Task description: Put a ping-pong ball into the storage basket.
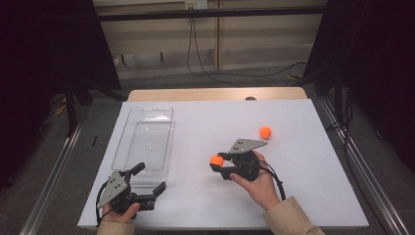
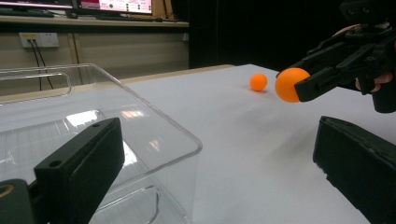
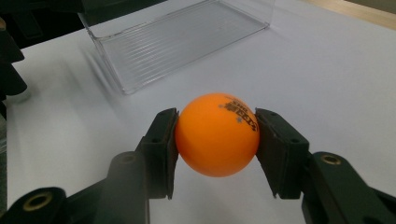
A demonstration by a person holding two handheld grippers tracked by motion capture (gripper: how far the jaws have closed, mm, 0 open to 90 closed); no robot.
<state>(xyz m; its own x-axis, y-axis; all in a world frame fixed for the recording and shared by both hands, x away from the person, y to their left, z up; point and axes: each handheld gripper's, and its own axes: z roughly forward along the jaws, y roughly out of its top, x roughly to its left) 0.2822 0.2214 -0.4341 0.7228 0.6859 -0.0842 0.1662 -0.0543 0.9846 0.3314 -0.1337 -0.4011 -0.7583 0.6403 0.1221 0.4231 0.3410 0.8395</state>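
The right gripper (image 3: 217,140) clamped one orange ball (image 3: 217,134); the left gripper (image 1: 148,182) gaped beside the empty clear tray (image 1: 161,115); a second ball (image 1: 265,132) waited beyond.

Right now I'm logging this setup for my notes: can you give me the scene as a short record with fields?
surface: white table top
right gripper: shut on the held orange ball, lifted clear of the table
left gripper: open, holding nothing, beside the near end of the clear plastic bin
second orange ball: loose on the table, beyond the right gripper
bin contents: nothing seen inside
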